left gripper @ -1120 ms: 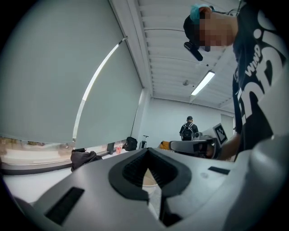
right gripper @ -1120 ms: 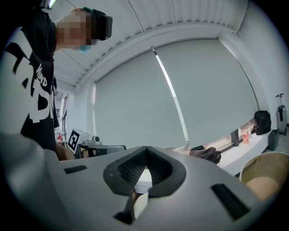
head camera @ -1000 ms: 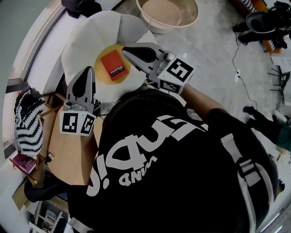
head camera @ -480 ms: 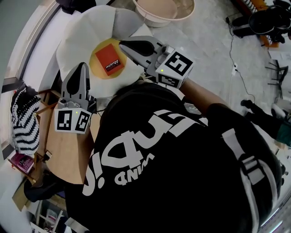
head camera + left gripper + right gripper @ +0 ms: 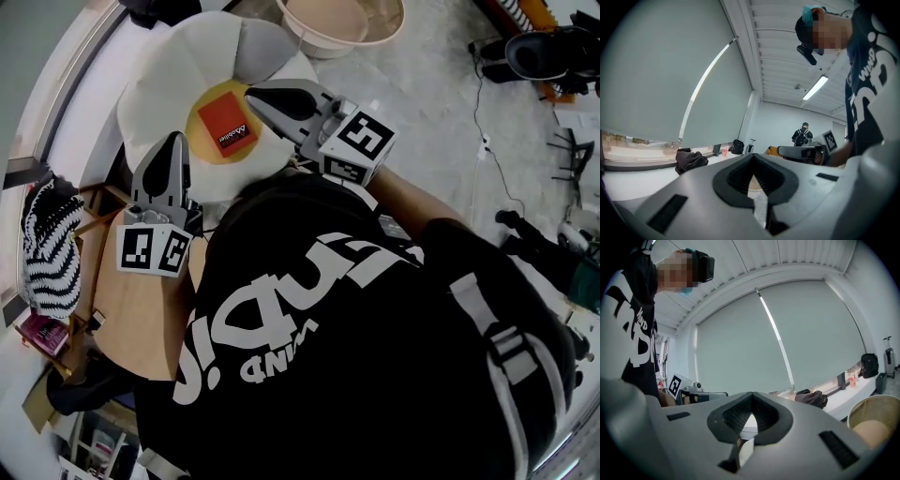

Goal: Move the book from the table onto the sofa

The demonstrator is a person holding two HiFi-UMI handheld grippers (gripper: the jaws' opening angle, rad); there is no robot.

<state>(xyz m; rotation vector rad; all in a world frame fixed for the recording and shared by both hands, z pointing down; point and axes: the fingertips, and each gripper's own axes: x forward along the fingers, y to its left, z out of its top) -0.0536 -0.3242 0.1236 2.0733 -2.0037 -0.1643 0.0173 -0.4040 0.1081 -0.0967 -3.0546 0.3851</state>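
Note:
An orange-red book [image 5: 228, 126] lies flat on the yellow round centre of a white, egg-shaped sofa cushion [image 5: 178, 66]. My left gripper [image 5: 174, 139] hovers over the cushion's near left edge, shut and empty, a little left of the book. My right gripper [image 5: 251, 92] hangs just right of the book, also shut with nothing in it. Neither touches the book. In the left gripper view the jaws [image 5: 751, 160] meet, with the right gripper [image 5: 801, 152] beyond them. The right gripper view shows closed jaws [image 5: 751, 400] too, and the book is hidden there.
A wooden table [image 5: 141, 309] stands below the left gripper. A beige round basin [image 5: 342, 23] sits beyond the cushion. A zebra-striped cloth [image 5: 47, 248] and a purple box [image 5: 42, 333] lie at the left. A dark bag [image 5: 690, 160] rests by the window. Cables and equipment [image 5: 539, 52] are at the right.
The head view has shifted slightly. Both grippers stay shut and empty near the book, which has not moved on the cushion.

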